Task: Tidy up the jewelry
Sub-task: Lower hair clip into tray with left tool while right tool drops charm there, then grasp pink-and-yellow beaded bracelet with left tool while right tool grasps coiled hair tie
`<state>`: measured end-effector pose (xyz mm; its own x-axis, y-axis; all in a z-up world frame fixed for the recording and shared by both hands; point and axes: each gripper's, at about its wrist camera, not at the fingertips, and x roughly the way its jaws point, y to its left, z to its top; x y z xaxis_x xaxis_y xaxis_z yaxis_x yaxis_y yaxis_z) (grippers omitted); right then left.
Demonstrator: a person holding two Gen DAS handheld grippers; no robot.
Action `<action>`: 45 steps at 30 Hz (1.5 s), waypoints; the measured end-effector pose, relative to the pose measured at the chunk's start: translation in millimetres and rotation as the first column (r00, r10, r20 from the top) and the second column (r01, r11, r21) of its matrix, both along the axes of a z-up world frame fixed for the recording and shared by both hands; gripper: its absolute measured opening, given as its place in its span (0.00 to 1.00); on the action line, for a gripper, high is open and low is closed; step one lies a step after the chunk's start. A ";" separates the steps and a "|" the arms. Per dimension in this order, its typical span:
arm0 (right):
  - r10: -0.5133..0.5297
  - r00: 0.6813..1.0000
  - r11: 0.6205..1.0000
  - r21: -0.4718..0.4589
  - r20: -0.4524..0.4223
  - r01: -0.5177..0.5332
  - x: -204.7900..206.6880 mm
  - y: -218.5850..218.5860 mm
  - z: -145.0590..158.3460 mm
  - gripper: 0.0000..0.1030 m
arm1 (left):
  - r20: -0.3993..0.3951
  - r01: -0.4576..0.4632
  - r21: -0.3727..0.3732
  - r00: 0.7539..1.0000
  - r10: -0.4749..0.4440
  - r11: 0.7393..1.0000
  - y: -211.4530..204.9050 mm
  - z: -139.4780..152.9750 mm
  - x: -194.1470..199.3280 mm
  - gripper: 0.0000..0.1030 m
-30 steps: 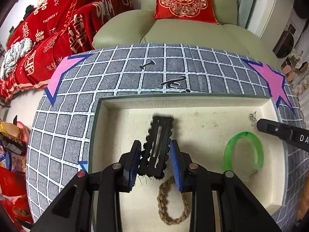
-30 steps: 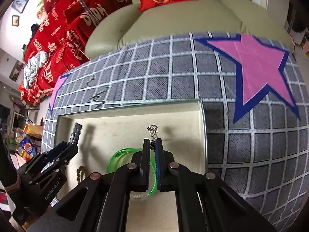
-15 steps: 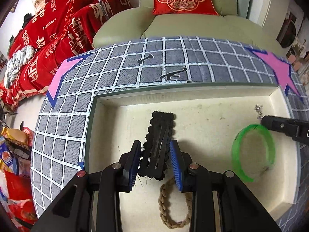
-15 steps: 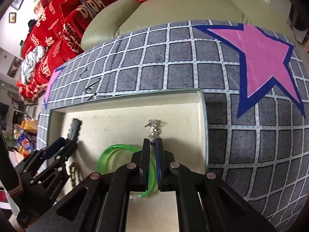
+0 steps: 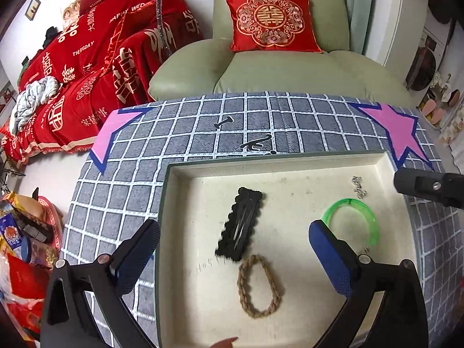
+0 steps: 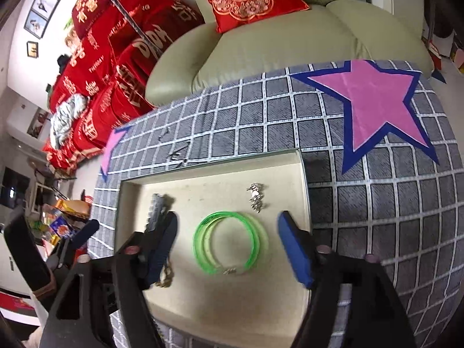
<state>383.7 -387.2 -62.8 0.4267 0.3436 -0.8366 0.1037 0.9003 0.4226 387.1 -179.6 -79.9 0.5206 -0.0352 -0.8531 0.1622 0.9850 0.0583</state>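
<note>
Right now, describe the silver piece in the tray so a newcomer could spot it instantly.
Find the cream tray on the grey grid cloth. In its far corner nearest the big pink star lies a small silver chain cluster, just beyond the green bangle. It is the only metallic, glinting item; the others are black, tan or green.

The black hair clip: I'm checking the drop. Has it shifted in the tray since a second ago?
Cannot tell: the black hair clip lies between the same tray far wall and braided loop; only the camera clearly moved.

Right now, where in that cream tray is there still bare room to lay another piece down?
The tray is bare along its far wall, between the black hair clip and silver chain, and near left beside the braided band. The right side is crowded: green bangle close by the chain.
</note>
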 end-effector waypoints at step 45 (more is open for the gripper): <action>-0.282 0.922 0.959 -0.088 -0.265 0.268 -268.2 -14.0 -45.3 0.86 | -0.251 -0.052 0.008 0.966 0.052 0.999 104.8 -42.9 -175.2 1.00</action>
